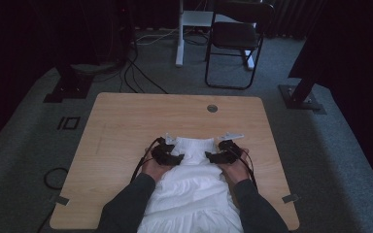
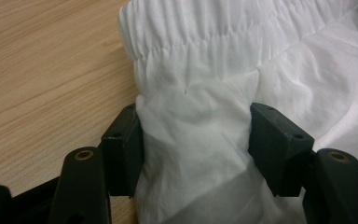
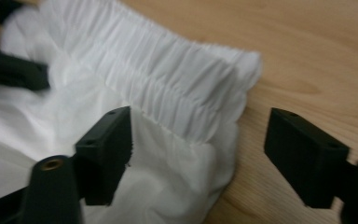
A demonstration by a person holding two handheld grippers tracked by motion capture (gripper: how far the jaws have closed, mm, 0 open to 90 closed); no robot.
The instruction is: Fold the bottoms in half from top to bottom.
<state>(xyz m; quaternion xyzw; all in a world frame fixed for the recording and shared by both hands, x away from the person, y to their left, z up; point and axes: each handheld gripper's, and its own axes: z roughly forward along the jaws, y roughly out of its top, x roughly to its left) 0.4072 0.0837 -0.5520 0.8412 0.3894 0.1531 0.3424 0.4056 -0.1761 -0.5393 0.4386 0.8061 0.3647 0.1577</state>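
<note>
Garment (image 1: 194, 194), white with a gathered elastic waistband (image 1: 194, 143), laid flat along the near middle of the table (image 1: 126, 121). Waistband end pointing away from the person, the other end reaching to the near edge between the sleeves. Laid lengthwise like that, probably, to keep both top corners within easy reach, one per gripper.

Left gripper (image 2: 193, 135) set at the left side just below the waistband, clenched on a bunched fold of the cloth. Pads pressed against it from both sides, cloth puckered between them. Taken below the elastic rather than on it, likely for the sake of thinner, more easily pinched cloth.

Right gripper (image 3: 200, 149) at the opposite top corner, released and spread wide. One jaw over the cloth just under the elastic, the other over bare wood beside the corner, neither pressing. Straddling the corner so, seemingly lined up to close on the edge and match the left-hand grip.

Judged from the mirrored placement: a two-corner hold in preparation, for lifting, straightening or folding the top end over. Worth closing the right side well onto the cloth, not merely on its edge, to guard against a slipped corner.
</note>
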